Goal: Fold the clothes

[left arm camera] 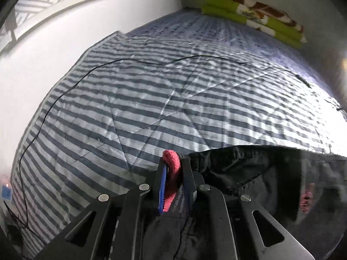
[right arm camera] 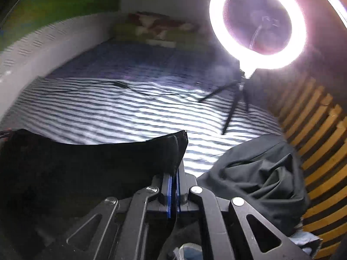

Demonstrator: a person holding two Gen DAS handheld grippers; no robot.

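A black garment [left arm camera: 260, 173] with a pink-red trim strip [left arm camera: 172, 169] hangs between both grippers over the striped bed. My left gripper [left arm camera: 173, 162] is shut on the pink-trimmed corner, which sticks out past the blue pads. In the right wrist view the same black garment [right arm camera: 86, 162] stretches leftward, and my right gripper [right arm camera: 174, 173] is shut on its other corner, the cloth pinched between the blue pads. The garment's upper edge runs taut from one gripper to the other.
A grey-and-white striped quilt [left arm camera: 151, 97] covers the bed, with a thin black cable [left arm camera: 54, 101] across it. Folded green blankets [left arm camera: 256, 15] lie at the far end. A lit ring light [right arm camera: 258, 23] on a tripod stands on the bed. A crumpled dark garment [right arm camera: 260, 177] lies by a wooden slatted rail [right arm camera: 314, 140].
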